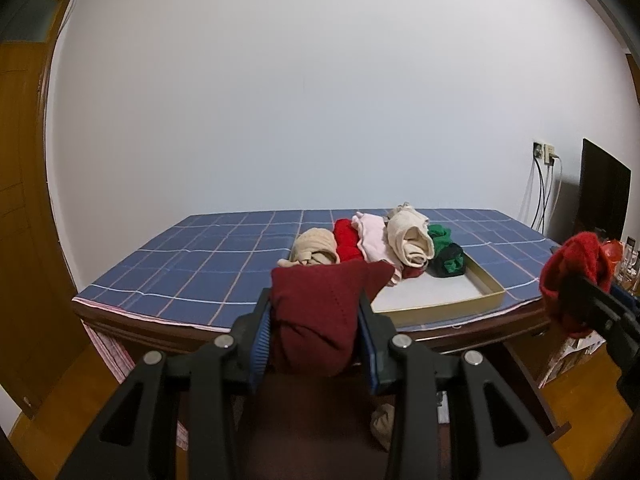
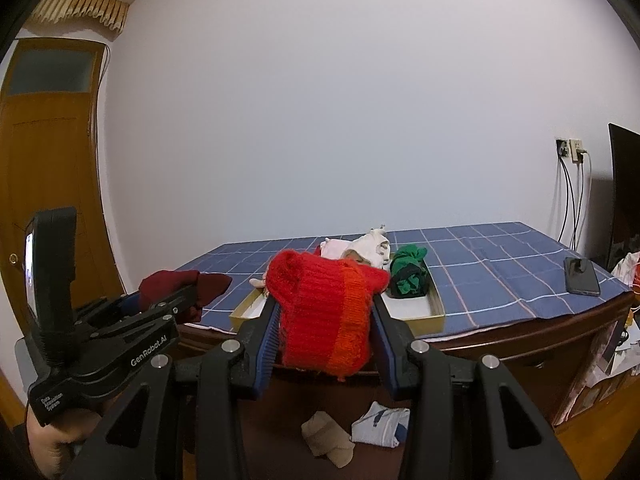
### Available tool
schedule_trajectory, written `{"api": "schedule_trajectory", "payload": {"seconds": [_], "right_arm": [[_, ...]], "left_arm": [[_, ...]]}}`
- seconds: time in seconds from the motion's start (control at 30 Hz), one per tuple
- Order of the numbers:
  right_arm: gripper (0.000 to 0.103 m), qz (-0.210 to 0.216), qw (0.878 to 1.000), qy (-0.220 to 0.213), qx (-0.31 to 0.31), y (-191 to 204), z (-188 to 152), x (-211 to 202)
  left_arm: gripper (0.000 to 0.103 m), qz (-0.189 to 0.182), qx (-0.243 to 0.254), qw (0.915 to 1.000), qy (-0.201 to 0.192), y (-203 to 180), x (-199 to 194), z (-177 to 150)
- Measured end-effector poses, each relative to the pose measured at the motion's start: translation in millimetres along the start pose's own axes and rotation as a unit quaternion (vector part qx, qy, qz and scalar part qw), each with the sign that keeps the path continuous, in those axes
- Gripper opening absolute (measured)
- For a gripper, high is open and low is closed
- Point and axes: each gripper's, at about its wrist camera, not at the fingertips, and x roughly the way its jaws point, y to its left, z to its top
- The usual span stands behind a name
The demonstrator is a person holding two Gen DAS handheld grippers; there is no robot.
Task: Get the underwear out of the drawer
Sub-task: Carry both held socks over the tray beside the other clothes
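My left gripper (image 1: 316, 316) pinches a dark red roll (image 1: 320, 312) squarely between its pads. My right gripper (image 2: 326, 320) is clamped on a bright red knitted roll (image 2: 324, 312), bulging above the jaws. Beyond both jaws more rolls sit in the tray (image 1: 486, 294).

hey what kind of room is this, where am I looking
Probably a room in a home, perhaps a bedroom: a wooden door, a wooden table under a blue checked cloth, rolled clothes in a shallow box, and a phone lying on the cloth.
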Motion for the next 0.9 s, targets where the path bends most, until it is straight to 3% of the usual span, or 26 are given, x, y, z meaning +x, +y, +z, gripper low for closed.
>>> {"api": "schedule_trajectory", "payload": {"seconds": [0.9], "right_arm": [[0.045,0.015,0.998,0.060,0.010,-0.8,15.7,86.8]], "left_arm": [[0.037,-0.002,-0.025,0.9991,0.033,16.7,74.3,14.2]]}}
